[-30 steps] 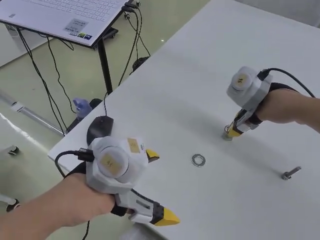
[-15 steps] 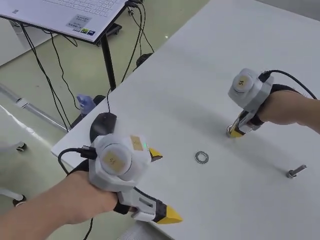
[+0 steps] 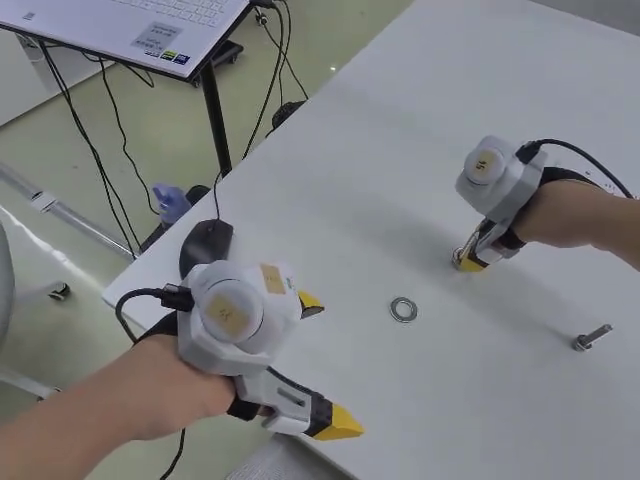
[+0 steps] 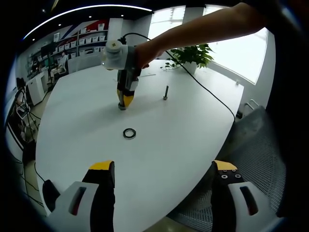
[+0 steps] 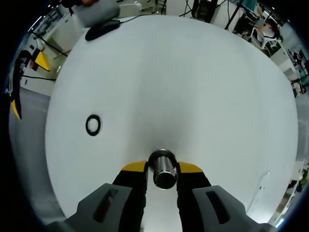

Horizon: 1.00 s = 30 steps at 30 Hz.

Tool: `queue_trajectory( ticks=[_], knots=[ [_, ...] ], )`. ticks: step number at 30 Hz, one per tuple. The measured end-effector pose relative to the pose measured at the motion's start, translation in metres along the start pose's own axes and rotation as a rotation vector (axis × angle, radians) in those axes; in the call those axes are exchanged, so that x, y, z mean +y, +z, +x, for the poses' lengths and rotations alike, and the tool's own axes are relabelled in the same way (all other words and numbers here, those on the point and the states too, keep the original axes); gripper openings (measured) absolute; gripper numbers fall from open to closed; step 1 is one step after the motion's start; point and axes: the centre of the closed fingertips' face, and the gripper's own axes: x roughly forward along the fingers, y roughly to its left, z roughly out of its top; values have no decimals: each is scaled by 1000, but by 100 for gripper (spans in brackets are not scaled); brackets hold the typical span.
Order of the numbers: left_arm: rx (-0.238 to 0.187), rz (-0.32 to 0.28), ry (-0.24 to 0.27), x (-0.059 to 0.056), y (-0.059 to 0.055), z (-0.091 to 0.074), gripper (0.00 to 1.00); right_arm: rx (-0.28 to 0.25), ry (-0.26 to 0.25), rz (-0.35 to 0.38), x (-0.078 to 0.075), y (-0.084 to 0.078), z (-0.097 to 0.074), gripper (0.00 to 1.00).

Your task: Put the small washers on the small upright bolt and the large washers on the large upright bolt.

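A large steel bolt (image 5: 164,175) stands upright on the white table, and my right gripper (image 5: 162,167) is shut on it, one jaw on each side. The head view has this gripper (image 3: 468,262) at the right, tips down on the table. A single large washer (image 3: 403,309) lies flat in the middle; it is the dark ring (image 5: 93,124) left of the bolt in the right gripper view. The small bolt (image 3: 590,338) stands upright further right, slim in the left gripper view (image 4: 165,93). My left gripper (image 3: 322,365) hovers open and holding nothing at the near table edge, facing the washer (image 4: 129,133).
A black computer mouse (image 3: 204,247) lies at the table's left corner. A laptop (image 3: 130,30) sits on a stand beyond the edge, with cables hanging down. A potted plant (image 4: 190,55) stands at the table's far side. A cable trails from the right gripper.
The head camera has shifted a little. Both grippers keep their places, the right one still on the large bolt.
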Motion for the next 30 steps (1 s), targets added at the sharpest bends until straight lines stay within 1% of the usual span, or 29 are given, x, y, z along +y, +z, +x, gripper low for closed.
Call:
queue_trajectory(
  ticks=[6,8,11,14,16,21,26,30],
  knots=[
    [1,-3,2,0,-1,-1,82,-3,0,-11,-3,3,0,24],
    [-2,-5,3,0,-1,-2,81,-7,5,-1,-3,4,0,27],
    [-3,-6,2,-1,-1,-3,81,-8,-1,-9,-6,4,-3,31],
    [-1,-1,-2,-2,-1,-3,81,-8,-10,-29,-9,5,-9,32],
    [-3,0,-5,-3,-1,-3,81,-8,-2,-38,-8,3,-13,33],
    [-9,4,-8,-5,-1,-4,81,-7,16,-4,-11,-3,-18,33],
    [-6,14,-11,-6,-1,-7,80,-42,26,-3,-6,6,-28,34],
    [-14,15,-2,-3,2,-14,80,-45,12,-10,-5,8,-34,34]
  ],
)
